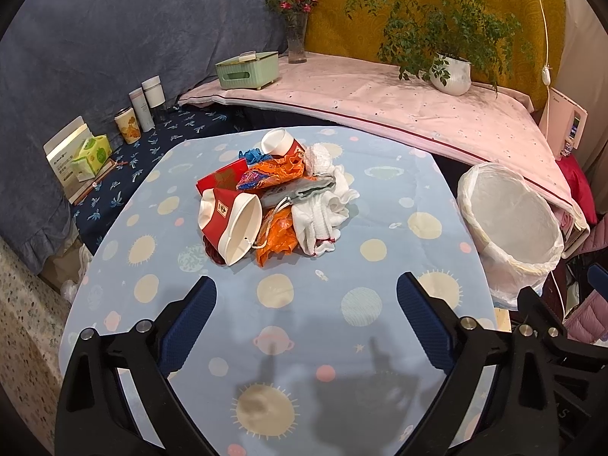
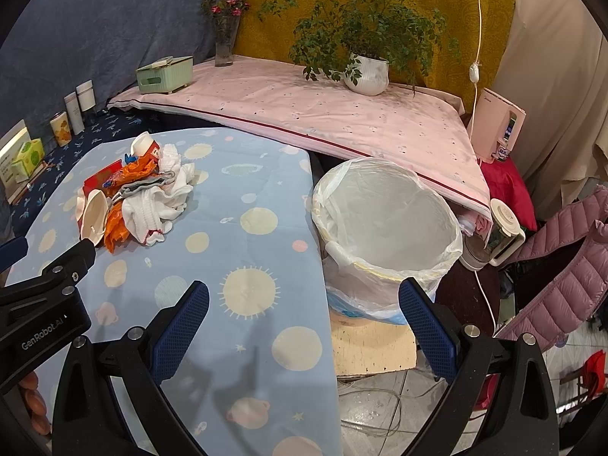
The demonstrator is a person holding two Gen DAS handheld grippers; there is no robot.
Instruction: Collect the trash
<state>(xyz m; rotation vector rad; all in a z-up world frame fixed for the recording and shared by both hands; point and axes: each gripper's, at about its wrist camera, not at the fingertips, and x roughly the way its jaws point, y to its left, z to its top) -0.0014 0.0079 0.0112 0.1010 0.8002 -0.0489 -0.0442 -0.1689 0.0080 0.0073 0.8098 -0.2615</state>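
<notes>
Well ahead of the left gripper's (image 1: pixel 306 294) spread fingers lies the trash pile (image 1: pixel 273 197).

Pile (image 1: pixel 273 197): lower items hidden under cups and tissues.
Bin (image 2: pixel 383 235): base hidden behind right gripper's finger.
Box labels (image 1: pixel 72 159): too small to read.
Jacket (image 2: pixel 562 266): cut off at edge.

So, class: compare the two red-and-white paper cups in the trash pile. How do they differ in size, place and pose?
The near paper cup looks larger and lies at the front of the pile, its mouth turned towards the camera and right. The far paper cup looks smaller and sits at the back, its mouth facing left and up. Both are red outside, white inside, tipped over and empty, on the blue tablecloth.
</notes>
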